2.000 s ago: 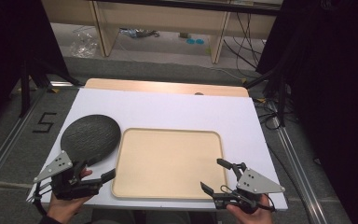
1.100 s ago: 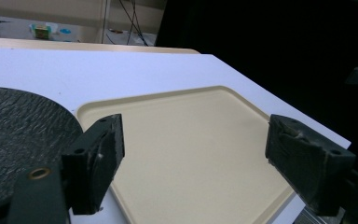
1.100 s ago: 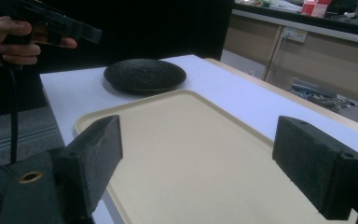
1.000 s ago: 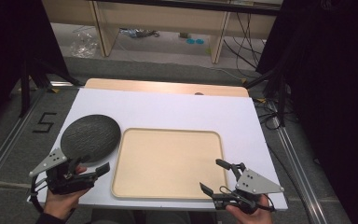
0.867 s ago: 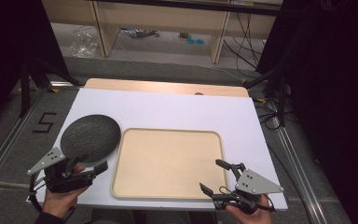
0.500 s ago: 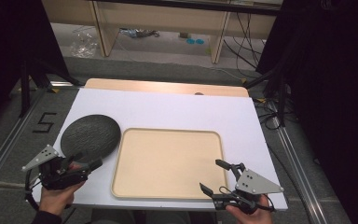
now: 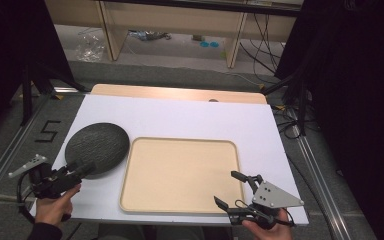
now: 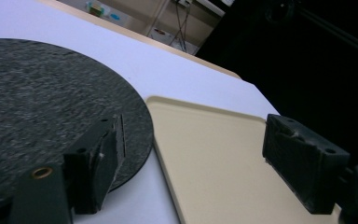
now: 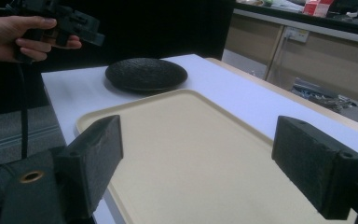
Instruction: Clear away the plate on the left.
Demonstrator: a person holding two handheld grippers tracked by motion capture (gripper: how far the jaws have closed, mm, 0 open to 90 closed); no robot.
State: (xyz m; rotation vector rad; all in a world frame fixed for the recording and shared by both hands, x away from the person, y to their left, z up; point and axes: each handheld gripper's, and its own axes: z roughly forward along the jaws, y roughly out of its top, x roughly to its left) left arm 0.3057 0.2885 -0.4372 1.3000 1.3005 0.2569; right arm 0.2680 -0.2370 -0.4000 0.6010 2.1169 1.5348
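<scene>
plate (image 7: 97, 148) edge behind left tongs (image 7: 77, 171), tray (image 7: 180, 172) corner behind right tongs (image 7: 232, 189)

Both grippers are black, each topped by a grey three-cornered plate dotted with small holes. The right gripper (image 7: 235, 188) has blocky jaws and a brass-coloured eyelet. At lower left, the left gripper (image 7: 82, 170) trails a dark cable; its hand (image 7: 55, 206) seems dark-sleeved.

I see a rough, matt, stone-like dark plate (image 7: 96, 149) beside my left fingers (image 8: 98, 158), a smooth matt beige tray (image 7: 180, 172) and a plain white surface (image 7: 180, 117).
</scene>
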